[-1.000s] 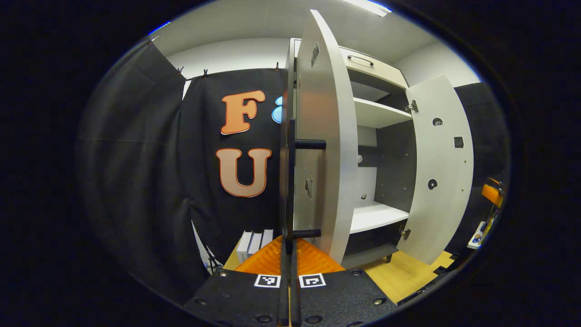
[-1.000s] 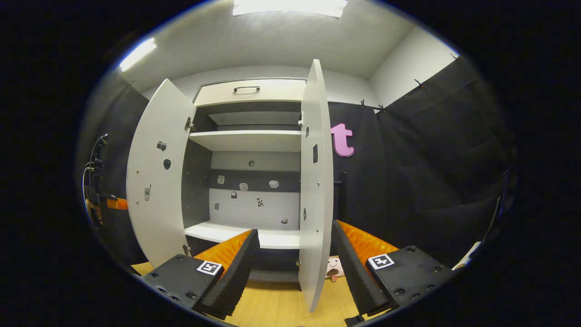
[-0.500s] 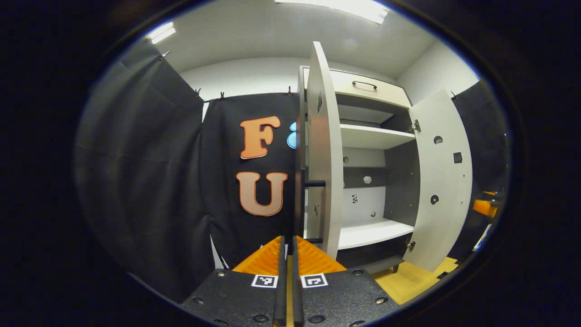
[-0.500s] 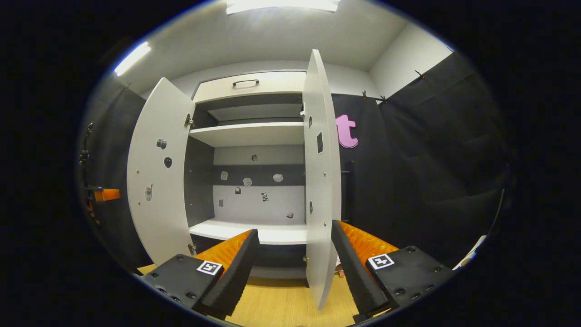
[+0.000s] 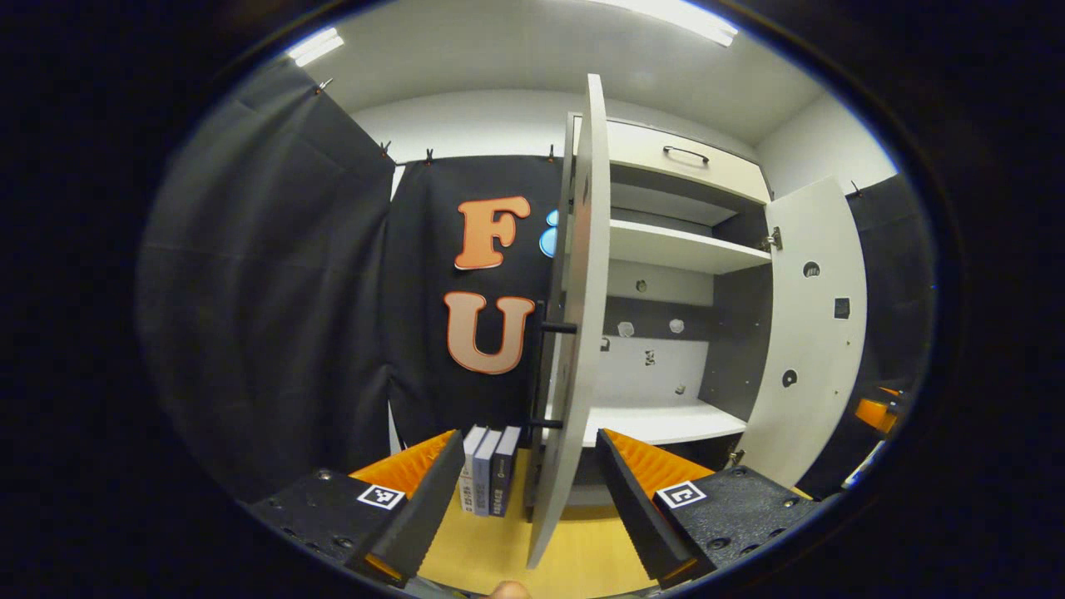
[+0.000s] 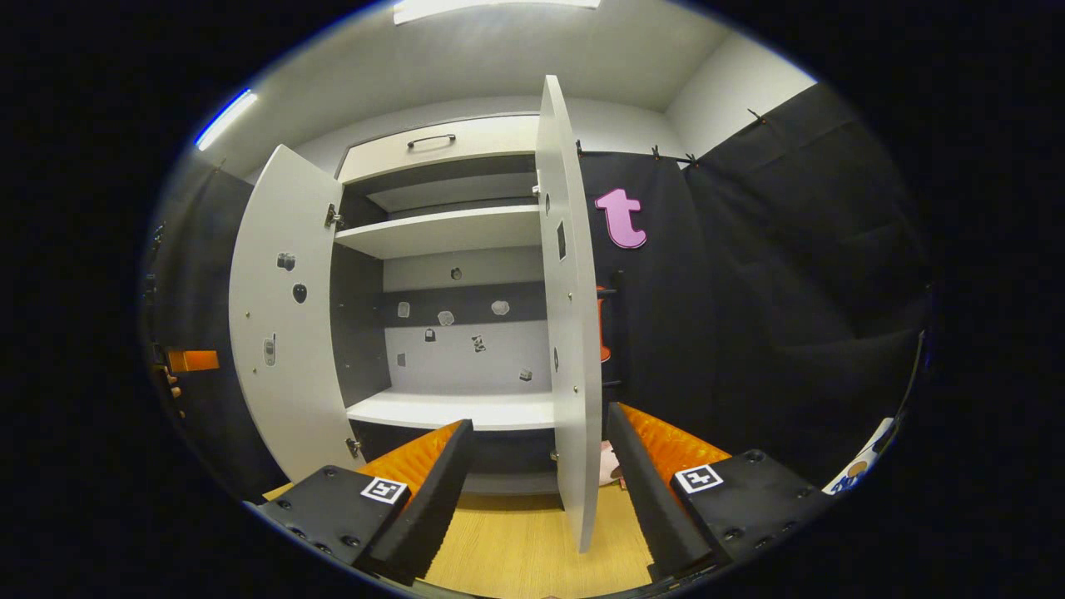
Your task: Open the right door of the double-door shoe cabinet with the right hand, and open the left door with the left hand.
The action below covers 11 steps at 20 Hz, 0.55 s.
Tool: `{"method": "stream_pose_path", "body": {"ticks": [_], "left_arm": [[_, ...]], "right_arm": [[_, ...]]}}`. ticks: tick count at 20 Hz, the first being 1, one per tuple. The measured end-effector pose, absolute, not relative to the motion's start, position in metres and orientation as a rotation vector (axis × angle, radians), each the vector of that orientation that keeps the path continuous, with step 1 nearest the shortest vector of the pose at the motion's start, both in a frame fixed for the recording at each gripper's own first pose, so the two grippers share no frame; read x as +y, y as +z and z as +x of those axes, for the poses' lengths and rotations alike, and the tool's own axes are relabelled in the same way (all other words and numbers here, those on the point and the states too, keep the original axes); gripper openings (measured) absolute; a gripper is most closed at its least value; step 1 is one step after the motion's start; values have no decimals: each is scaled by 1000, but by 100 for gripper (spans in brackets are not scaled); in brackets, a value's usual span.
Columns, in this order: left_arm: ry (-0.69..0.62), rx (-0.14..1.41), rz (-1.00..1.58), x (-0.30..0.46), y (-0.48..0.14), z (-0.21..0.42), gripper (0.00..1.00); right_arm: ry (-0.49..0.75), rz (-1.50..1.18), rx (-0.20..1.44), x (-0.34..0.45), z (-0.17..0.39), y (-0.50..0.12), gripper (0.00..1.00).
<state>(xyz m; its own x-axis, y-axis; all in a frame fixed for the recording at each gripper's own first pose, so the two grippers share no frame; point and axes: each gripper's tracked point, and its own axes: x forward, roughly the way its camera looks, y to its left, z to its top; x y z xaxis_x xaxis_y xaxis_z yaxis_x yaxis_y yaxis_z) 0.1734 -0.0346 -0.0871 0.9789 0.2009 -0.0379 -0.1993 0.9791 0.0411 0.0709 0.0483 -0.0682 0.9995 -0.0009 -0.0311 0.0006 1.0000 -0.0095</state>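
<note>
Shoe cabinet (image 6: 449, 241), both doors swung out: left door (image 5: 574, 333) edge-on ahead between the released left claw (image 5: 516, 499) fingers, right door (image 6: 570, 333) likewise before the released right claw (image 6: 537, 491), neither touched; boxes (image 5: 489, 470) just left of the left door, lettering unreadable.

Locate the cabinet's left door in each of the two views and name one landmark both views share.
Left gripper view: the left door stands edge-on at the centre, its black bar handle on its left face.
Right gripper view: the same door hangs wide open at the left, inner face showing, hinged to the cabinet side.
Shared landmark: the drawer handle atop the cabinet.
</note>
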Motion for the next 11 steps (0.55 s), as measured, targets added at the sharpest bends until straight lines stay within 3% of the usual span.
{"method": "stream_pose_path", "body": {"ticks": [2,3,4,5,6,7,8,10,11], "left_arm": [[193,46,20,-40,-85,173,94],[208,37,20,-37,-83,175,95],[232,29,21,-31,-79,174,94],[252,21,26,-26,-77,174,94],[270,4,34,-22,-72,172,94],[287,-17,51,-18,-66,171,96],[301,-35,69,-17,-60,168,95],[301,-54,95,-23,-52,164,94],[296,-67,105,-28,-50,162,94]], "right_arm": [[-2,-21,17,45,65,-63,100],[0,-22,10,44,63,-60,94],[3,-23,5,43,60,-58,100],[5,-22,0,42,59,-56,94],[2,-22,-5,40,57,-53,100],[3,-20,-14,38,56,-51,100],[3,-17,-25,36,53,-49,94],[4,-7,-54,30,52,-42,94],[10,3,-71,31,52,-39,100]]}}
